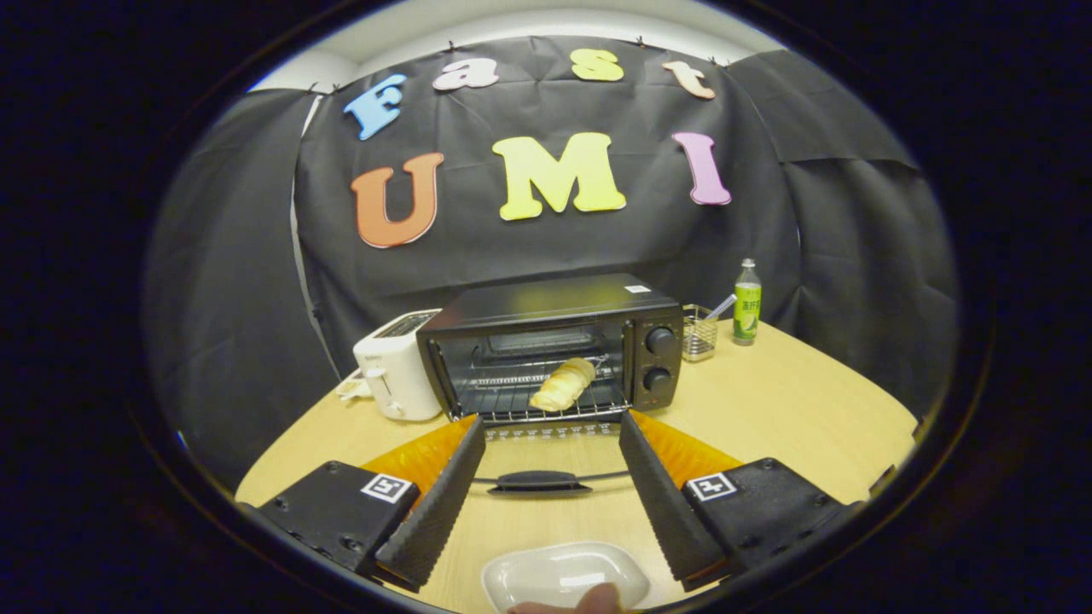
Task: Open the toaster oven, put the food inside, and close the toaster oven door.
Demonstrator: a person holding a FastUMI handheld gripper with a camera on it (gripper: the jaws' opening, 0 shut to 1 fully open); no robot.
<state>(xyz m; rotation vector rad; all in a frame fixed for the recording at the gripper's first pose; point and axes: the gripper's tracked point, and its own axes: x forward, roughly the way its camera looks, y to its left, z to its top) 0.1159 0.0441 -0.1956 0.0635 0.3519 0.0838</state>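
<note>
Your gripper [552, 465] has its jaws spread wide and empty, framing the dark curved handle [539, 482] of the glass door, which lies folded down flat. The pale golden bread roll [563, 385] already sits on the wire rack inside the black metal toaster oven [554, 354], so closing is what's left. Come under the handle and lift in a smooth arc; the glass is slick. A glossy white oval dish [559, 576] sits empty on the wooden table [785, 409].
</note>
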